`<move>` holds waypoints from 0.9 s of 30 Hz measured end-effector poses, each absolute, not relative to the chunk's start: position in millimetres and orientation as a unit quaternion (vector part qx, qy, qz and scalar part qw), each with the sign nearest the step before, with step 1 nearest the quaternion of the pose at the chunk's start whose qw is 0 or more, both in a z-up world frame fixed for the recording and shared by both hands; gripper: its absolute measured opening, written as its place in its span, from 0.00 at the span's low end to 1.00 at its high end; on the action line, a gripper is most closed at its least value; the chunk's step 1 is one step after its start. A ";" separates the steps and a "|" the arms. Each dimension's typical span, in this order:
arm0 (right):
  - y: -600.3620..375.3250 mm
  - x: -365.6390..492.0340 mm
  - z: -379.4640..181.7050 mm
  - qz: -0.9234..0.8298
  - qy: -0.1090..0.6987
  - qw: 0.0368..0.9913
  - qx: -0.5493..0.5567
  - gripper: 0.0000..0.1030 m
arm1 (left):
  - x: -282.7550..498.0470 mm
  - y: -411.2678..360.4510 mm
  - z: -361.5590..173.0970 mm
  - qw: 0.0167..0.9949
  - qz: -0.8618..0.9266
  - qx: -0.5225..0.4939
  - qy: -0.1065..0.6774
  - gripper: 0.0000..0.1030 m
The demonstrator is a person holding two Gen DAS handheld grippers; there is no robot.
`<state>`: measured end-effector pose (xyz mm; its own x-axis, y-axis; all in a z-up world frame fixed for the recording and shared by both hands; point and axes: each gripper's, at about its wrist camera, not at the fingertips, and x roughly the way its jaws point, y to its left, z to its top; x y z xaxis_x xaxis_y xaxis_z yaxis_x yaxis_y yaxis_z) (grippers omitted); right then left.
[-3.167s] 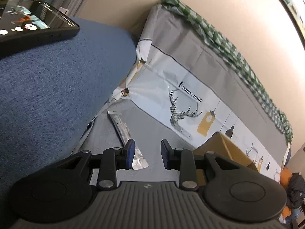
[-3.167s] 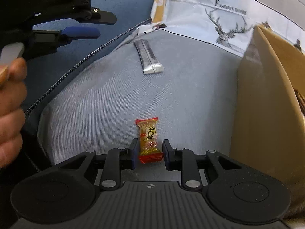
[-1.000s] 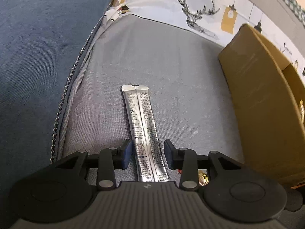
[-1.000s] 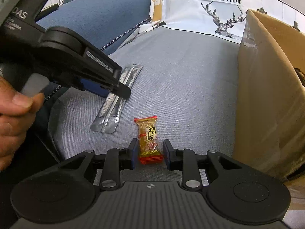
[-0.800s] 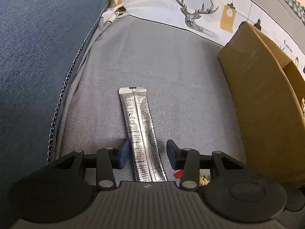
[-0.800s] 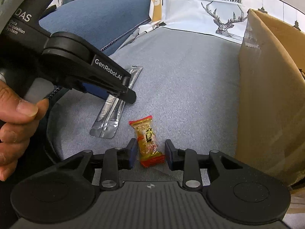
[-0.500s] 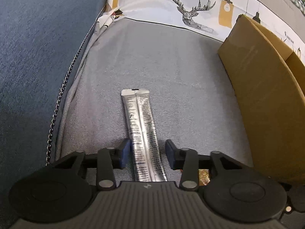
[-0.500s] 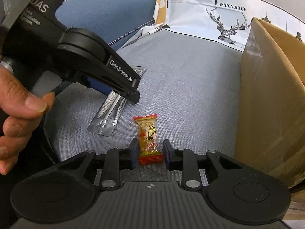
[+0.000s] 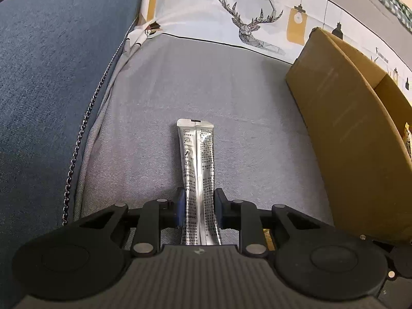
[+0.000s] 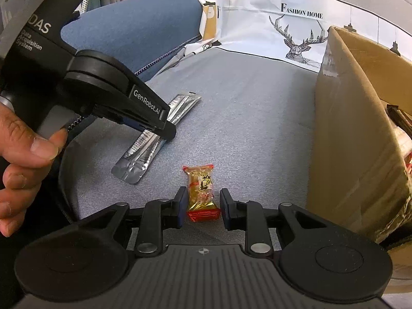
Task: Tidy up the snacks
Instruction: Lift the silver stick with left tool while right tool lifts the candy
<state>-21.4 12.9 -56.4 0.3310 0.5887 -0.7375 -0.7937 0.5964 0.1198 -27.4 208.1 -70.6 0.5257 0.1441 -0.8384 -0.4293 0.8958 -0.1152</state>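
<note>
Two snack packets lie on the grey cushion (image 9: 231, 82), one between the jaws of each gripper I hold. My left gripper (image 9: 197, 207) has just been closing; its blue pads now press both long edges of the silver stick sachet (image 9: 197, 159), which runs lengthwise away from the camera and bows slightly at the pinch. In the right wrist view the same sachet (image 10: 152, 141) lies left of centre under the left gripper (image 10: 164, 131), with its near end free on the cushion. My right gripper (image 10: 202, 204) straddles the red-and-gold wrapped candy (image 10: 200, 190); narrow gaps show between the pads and the wrapper on both sides, so I read these jaws as open around it, not clamped. My left hand (image 10: 20, 159) wraps that gripper's handle at the left edge. At the right stands the cardboard box (image 10: 360, 139), well apart from both packets. Behind the cushion hangs a white deer-print cloth (image 9: 247, 20) lettered "Fashion Home"; a blue cushion (image 9: 51, 64) adjoins at left.
</note>
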 end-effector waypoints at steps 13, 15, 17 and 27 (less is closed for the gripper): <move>15.8 -17.3 -60.9 0.429 0.400 0.797 -0.146 0.28 | -20.8 206.6 -76.9 0.850 0.164 -0.153 0.477 0.29; 15.9 -17.2 -61.0 0.429 0.400 0.797 -0.146 0.28 | -20.7 206.0 -77.2 0.850 0.164 -0.152 0.477 0.29; 15.6 -17.1 -60.7 0.429 0.399 0.797 -0.147 0.28 | -20.9 205.7 -77.1 0.850 0.164 -0.152 0.477 0.29; 17.0 -22.4 -61.3 0.430 0.388 0.800 -0.155 0.27 | -19.2 202.3 -77.8 0.852 0.163 -0.148 0.476 0.25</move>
<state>-22.4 17.0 -61.3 0.3284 0.5678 -0.7549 -0.8086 0.5820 0.0860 -19.2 202.3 -77.8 0.4939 0.1370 -0.8586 -0.4187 0.9030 -0.0968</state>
